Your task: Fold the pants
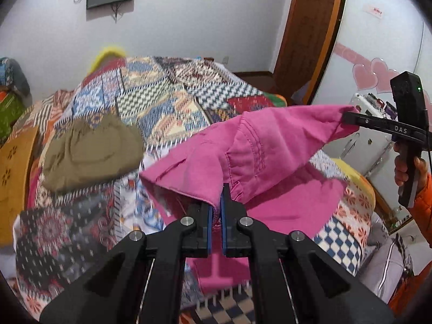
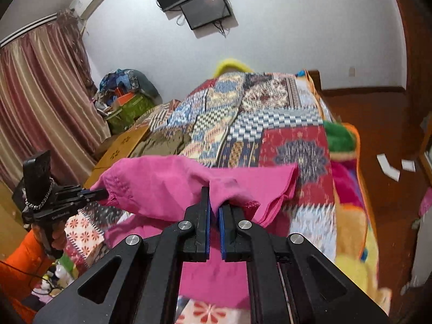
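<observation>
Status: fold in progress, not complete.

The pink pants [image 1: 243, 156] are lifted at one end and stretched between both grippers above the bed [image 1: 162, 102]; the remaining fabric lies flat on the quilt below, toward 6 o'clock in both views.

Left gripper [image 1: 216, 202]: jaws closed, pinching a corner of the pants. Right gripper [image 2: 214, 210]: jaws closed, pinching the other corner. In the left wrist view the right gripper appears at 3 o'clock, clamped on the far tip of the fabric; in the right wrist view the left gripper appears at 9 o'clock, likewise clamped.

Judged done: both corners picked up and raised. Judged left: carry the raised end over the flat part, lay it down, release, and any further folds.

Count:
- 1 pink pants, held.
- 2 grippers, both closed on fabric.
- 1 olive garment [image 1: 91, 151], lying on the bed at 9 o'clock, apart from the pants.
- 1 bed.
</observation>
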